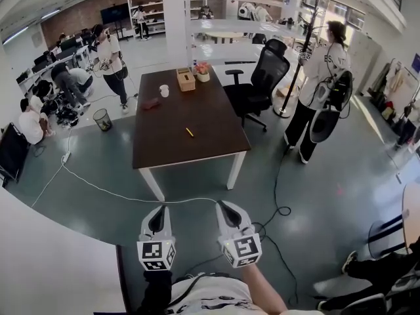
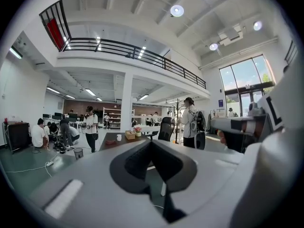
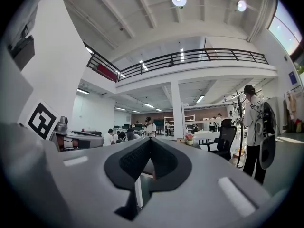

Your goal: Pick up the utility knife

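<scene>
The utility knife (image 1: 189, 132), small and yellow, lies on the dark brown table (image 1: 203, 143) near its front middle. Both grippers hang well short of the table, over the floor, pointing level towards it. My left gripper (image 1: 163, 209) is shut with nothing between its jaws, and its tips meet in the left gripper view (image 2: 151, 141). My right gripper (image 1: 220, 205) sits beside it, also shut and empty, with its closed tips showing in the right gripper view (image 3: 150, 139). The knife is too small to make out in either gripper view.
On the table's far end stand a white cup (image 1: 164, 90), a wooden tissue box (image 1: 186, 79), a flower pot (image 1: 203, 72) and a reddish item (image 1: 151, 103). A black office chair (image 1: 262, 84) and a standing person (image 1: 321, 90) are to the right. Cables (image 1: 98, 189) cross the floor.
</scene>
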Available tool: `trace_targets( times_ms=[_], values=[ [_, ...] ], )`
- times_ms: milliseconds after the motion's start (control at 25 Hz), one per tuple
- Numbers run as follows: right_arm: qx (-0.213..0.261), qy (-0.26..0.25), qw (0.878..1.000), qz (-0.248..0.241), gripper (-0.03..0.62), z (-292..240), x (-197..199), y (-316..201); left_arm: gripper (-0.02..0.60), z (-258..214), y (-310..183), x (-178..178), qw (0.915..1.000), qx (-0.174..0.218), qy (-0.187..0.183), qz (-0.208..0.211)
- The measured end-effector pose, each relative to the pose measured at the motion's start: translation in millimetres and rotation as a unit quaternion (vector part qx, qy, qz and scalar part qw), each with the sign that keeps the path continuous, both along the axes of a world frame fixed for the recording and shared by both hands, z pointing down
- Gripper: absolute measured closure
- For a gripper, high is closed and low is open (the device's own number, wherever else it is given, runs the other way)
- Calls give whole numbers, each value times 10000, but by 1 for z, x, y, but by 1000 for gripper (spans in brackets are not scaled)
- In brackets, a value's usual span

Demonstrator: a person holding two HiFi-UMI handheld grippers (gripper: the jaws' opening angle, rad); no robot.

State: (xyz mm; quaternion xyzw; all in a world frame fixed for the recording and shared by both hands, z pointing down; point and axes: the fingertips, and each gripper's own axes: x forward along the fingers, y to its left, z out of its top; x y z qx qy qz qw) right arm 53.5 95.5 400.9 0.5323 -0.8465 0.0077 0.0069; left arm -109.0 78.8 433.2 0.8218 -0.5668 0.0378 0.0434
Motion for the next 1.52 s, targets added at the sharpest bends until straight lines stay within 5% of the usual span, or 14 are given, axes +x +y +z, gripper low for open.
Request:
trace_targets(
  times_ms=[520, 760, 1320, 1520],
  values=[
    [-306, 130, 9993, -177, 592, 16, 28, 6, 581, 25, 8, 38, 9994, -354, -63, 12],
    [-701, -48, 9972, -244, 592, 40, 29, -7, 581, 47, 6, 24, 9967, -762, -177, -199],
    [-763, 33, 9971, 8, 592, 34, -3, -141, 581, 37, -148, -3, 9979, -631, 102, 143],
    [-941, 180, 9954, -37, 592, 42, -19, -178, 581, 54, -176, -22, 9955, -905, 266, 33]
  ],
)
